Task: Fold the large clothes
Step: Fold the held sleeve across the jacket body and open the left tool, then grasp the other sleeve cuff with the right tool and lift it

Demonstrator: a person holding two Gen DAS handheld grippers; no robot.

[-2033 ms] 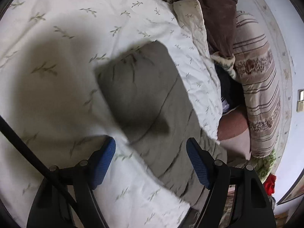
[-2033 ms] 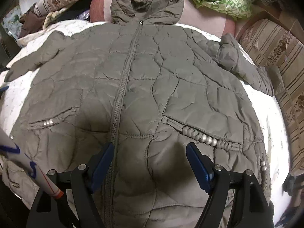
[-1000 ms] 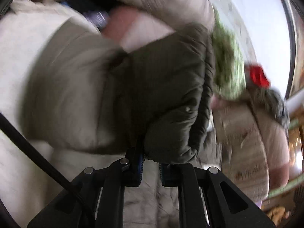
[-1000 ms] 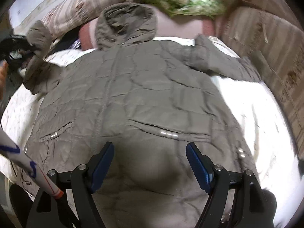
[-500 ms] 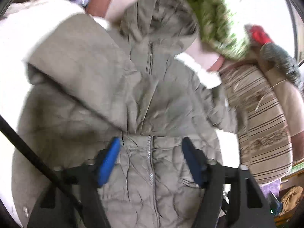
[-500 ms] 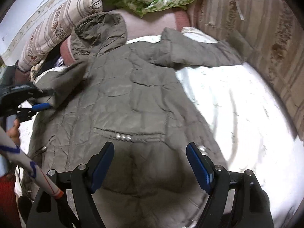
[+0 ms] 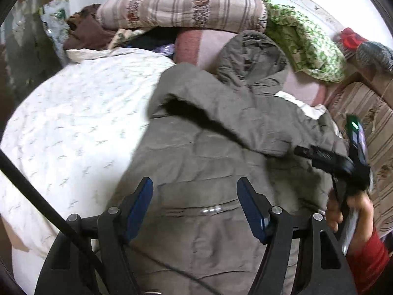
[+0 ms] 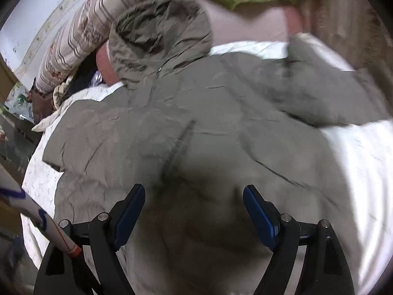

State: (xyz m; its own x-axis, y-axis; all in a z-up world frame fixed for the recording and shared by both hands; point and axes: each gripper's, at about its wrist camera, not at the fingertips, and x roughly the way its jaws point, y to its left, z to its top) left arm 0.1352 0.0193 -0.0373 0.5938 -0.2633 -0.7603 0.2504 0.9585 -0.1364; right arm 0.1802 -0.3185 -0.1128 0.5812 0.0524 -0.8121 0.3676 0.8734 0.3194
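I'm holding the left gripper (image 7: 195,205) released and empty over the quilted hooded jacket (image 7: 221,152) lying on the white bedspread (image 7: 73,127); my right gripper (image 8: 194,215) is opening, empty, above it.

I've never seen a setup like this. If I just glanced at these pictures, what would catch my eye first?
Most likely the big olive-grey quilted jacket spread over the white leaf-print bedspread, its hood up by the pillows and one sleeve folded across its chest. Next, the blue-padded fingers of the left gripper, held open above the jacket. Behind lie a striped bolster and a green patterned cloth.
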